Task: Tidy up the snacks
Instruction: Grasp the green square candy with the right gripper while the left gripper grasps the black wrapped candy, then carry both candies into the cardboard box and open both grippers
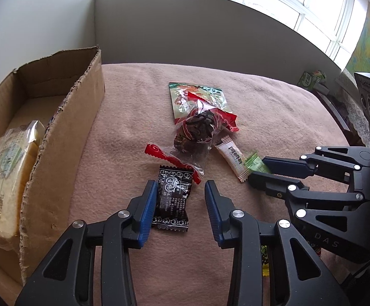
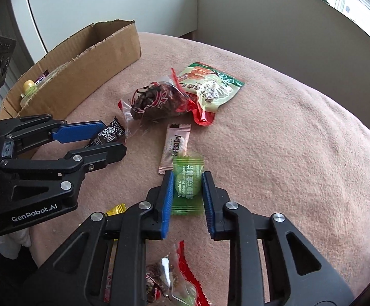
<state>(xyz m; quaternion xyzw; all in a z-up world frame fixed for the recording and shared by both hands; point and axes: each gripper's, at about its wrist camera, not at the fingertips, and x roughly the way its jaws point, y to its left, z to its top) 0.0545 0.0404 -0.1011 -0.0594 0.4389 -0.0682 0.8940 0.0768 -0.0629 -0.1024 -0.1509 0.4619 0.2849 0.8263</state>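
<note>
My left gripper [image 1: 181,191] is open around a small black snack packet [image 1: 173,199] lying on the pink blanket; the packet touches the left pad and a gap shows at the right pad. My right gripper [image 2: 187,181] has both blue pads against a green plum-slice packet [image 2: 187,186]. In the middle lie a clear bag of dark dried fruit with red trim [image 1: 197,130], a green-and-red pouch [image 1: 197,97] and a pale pink sachet [image 2: 176,145]. A cardboard box [image 1: 65,137] stands at the left with a wrapped bread pack [image 1: 9,178] inside.
The pink blanket [image 2: 287,153] covers the table. A white panel wall [image 1: 210,30] stands behind it. More snack packets lie under my right gripper: a red-trimmed clear bag [image 2: 169,280] and a yellow wrapper [image 2: 116,209]. Small boxes [image 1: 312,79] sit at the far right.
</note>
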